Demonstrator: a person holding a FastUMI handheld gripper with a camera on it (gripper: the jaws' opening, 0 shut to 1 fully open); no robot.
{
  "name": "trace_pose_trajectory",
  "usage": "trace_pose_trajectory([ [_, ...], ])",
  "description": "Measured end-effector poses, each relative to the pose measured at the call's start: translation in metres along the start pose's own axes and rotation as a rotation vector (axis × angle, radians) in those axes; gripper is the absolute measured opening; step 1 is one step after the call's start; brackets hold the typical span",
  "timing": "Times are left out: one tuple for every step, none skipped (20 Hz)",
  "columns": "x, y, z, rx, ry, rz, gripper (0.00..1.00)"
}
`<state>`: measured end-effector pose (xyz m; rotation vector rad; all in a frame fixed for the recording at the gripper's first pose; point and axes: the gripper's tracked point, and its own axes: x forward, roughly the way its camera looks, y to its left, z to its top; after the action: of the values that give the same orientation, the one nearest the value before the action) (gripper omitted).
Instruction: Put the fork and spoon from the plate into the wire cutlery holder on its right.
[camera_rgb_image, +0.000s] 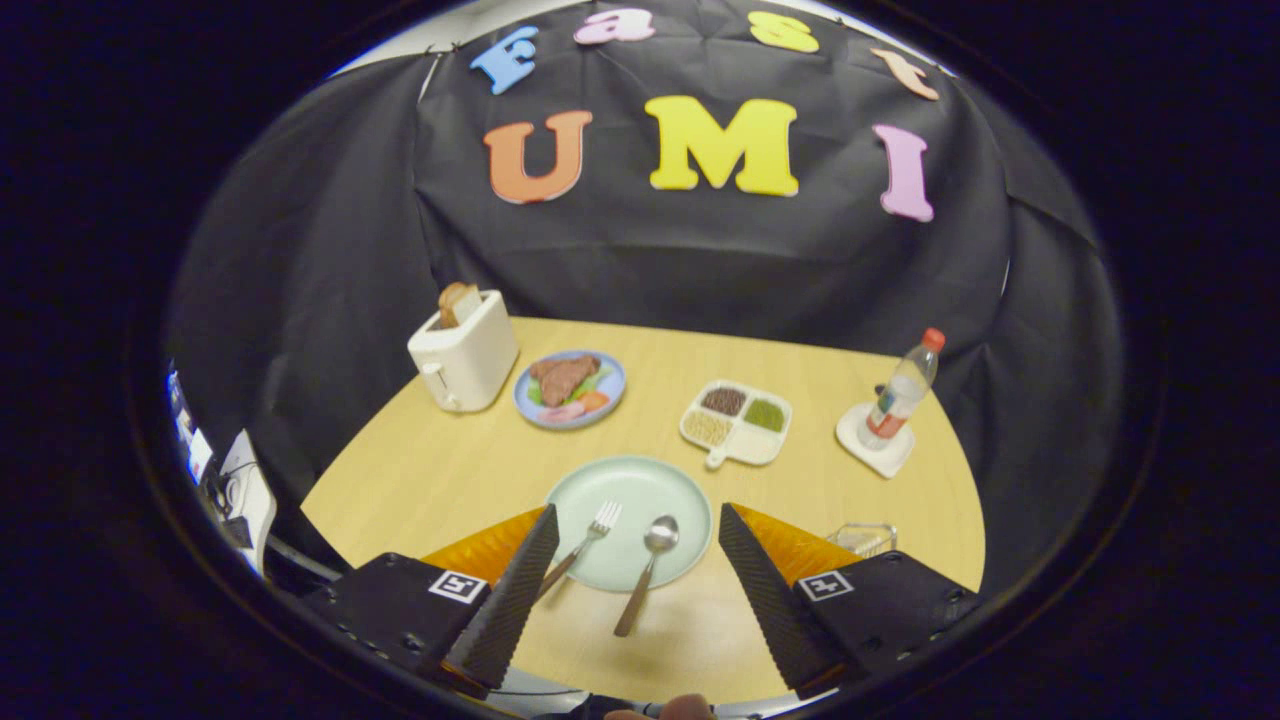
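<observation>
A pale green plate (640, 482) lies on the wooden table just ahead of my fingers. A fork (590, 535) rests on its left part, tines pointing away, its handle running down behind my left finger (510, 590). A spoon (648, 570) lies on the right part, bowl on the plate and handle reaching over the near rim onto the table. My gripper (636, 525) is open and wide, held above the table with both utensils lying between its fingers, touching neither. The wire cutlery holder (864, 538) stands right of the plate, partly hidden behind my right finger (765, 590).
Beyond the plate are a white toaster (463, 352) with bread, a blue plate of food (569, 388), a divided white dish (736, 422) of grains, and a water bottle (902, 392) on a white coaster. Black cloth walls close the booth behind the table (440, 470).
</observation>
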<state>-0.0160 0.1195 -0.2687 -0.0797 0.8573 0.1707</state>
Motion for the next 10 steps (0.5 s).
trace_pose_trajectory([
  [0.006, -0.001, -0.016, 0.010, 0.051, -0.011, 0.97],
  [0.014, -0.004, -0.030, 0.017, 0.094, -0.019, 0.97],
  [0.020, -0.006, -0.041, 0.024, 0.133, -0.026, 0.97],
  [0.026, -0.006, -0.050, 0.037, 0.173, -0.034, 0.97],
  [0.032, -0.004, -0.060, 0.051, 0.212, -0.039, 0.97],
  [0.039, -0.002, -0.070, 0.063, 0.256, -0.049, 0.96],
  [0.047, -0.002, -0.080, 0.070, 0.294, -0.060, 0.96],
  [0.054, -0.003, -0.089, 0.072, 0.328, -0.069, 0.96],
  [0.060, -0.001, -0.097, 0.080, 0.358, -0.075, 0.97],
  [0.065, 0.000, -0.105, 0.089, 0.386, -0.077, 0.96],
])
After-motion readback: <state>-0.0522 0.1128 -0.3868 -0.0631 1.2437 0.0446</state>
